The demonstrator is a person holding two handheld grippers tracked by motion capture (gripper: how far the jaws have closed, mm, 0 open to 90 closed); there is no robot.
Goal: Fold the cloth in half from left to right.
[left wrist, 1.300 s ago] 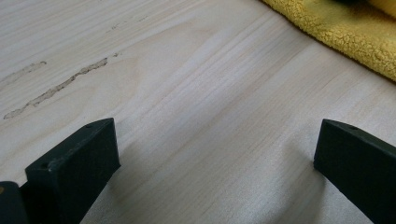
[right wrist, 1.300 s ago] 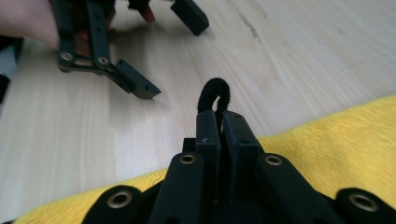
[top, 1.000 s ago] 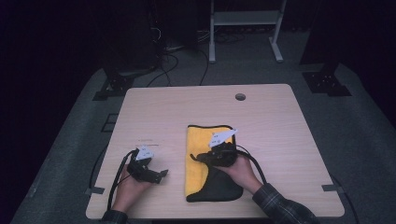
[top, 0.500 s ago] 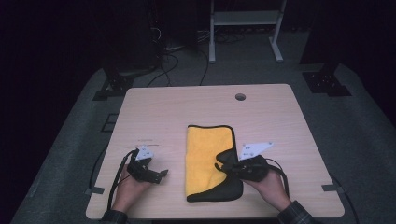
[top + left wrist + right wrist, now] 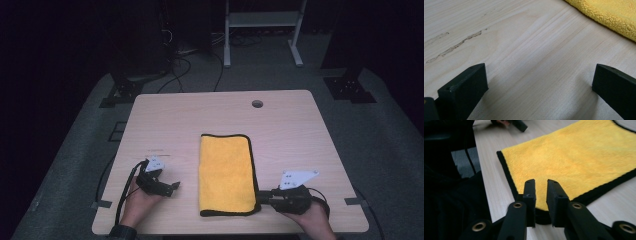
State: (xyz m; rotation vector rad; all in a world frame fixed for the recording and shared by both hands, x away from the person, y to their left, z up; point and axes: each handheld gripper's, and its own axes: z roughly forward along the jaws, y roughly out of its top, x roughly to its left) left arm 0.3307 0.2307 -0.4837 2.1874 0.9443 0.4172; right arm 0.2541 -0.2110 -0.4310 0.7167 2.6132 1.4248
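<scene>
Now that the right hand-held gripper [image 5: 261, 196] has carried the flap across and its jaws have just been parting, empty, the yellow microfibre cloth [image 5: 227, 172] lies folded at the counter [image 5: 300, 130] centre. Left hand-held gripper [image 5: 170, 188] idles wide open at nine o'clock.

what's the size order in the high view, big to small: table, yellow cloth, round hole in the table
1. table
2. yellow cloth
3. round hole
None look close in size.
</scene>
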